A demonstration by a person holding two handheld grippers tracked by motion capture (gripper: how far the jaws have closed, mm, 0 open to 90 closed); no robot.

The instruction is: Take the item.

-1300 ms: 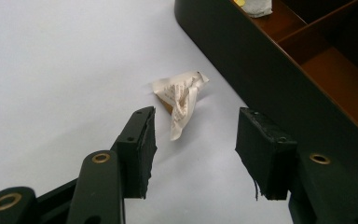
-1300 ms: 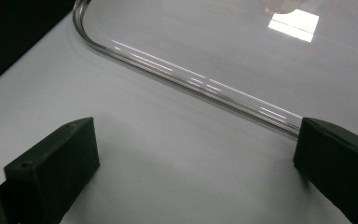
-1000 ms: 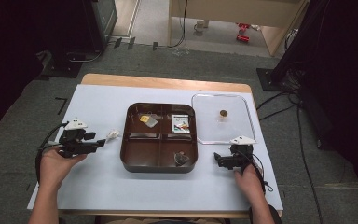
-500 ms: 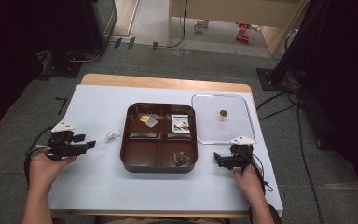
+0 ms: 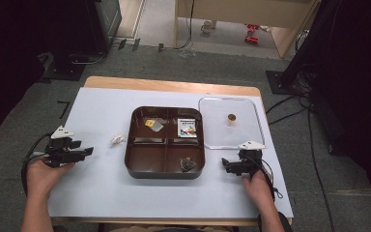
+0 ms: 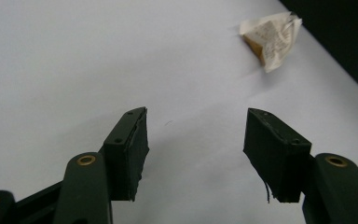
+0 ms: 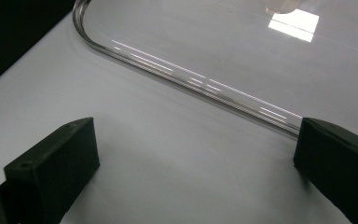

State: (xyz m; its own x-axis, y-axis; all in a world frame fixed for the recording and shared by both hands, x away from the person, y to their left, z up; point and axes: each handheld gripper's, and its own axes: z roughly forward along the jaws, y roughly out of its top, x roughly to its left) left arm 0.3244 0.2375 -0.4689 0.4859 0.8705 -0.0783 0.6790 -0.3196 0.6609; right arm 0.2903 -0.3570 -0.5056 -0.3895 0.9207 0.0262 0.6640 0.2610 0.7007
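Observation:
A dark brown tray [image 5: 165, 166] with four compartments sits mid-table. Its far left compartment holds a yellow wrapped snack [image 5: 152, 124], its far right a small packet [image 5: 187, 127], its near right a dark wrapped item [image 5: 188, 164]. A small white wrapped snack [image 5: 117, 140] [image 6: 271, 37] lies on the white mat left of the tray. My left gripper [image 5: 86, 152] [image 6: 195, 140] is open with nothing between its jaws, well short of that snack. My right gripper [image 5: 227, 166] [image 7: 193, 154] is open beside the near edge of a clear lid [image 5: 207, 126] [image 7: 177, 74].
The clear lid lies flat to the right of the tray with a small brown knob [image 5: 231, 117] at its centre. The white mat [image 5: 101, 106] covers most of the wooden table. Cables and dark equipment stand on the floor beyond.
My left gripper has drawn back to the left and toward the near edge, away from the white snack left lying on the mat. The right gripper has stayed in place.

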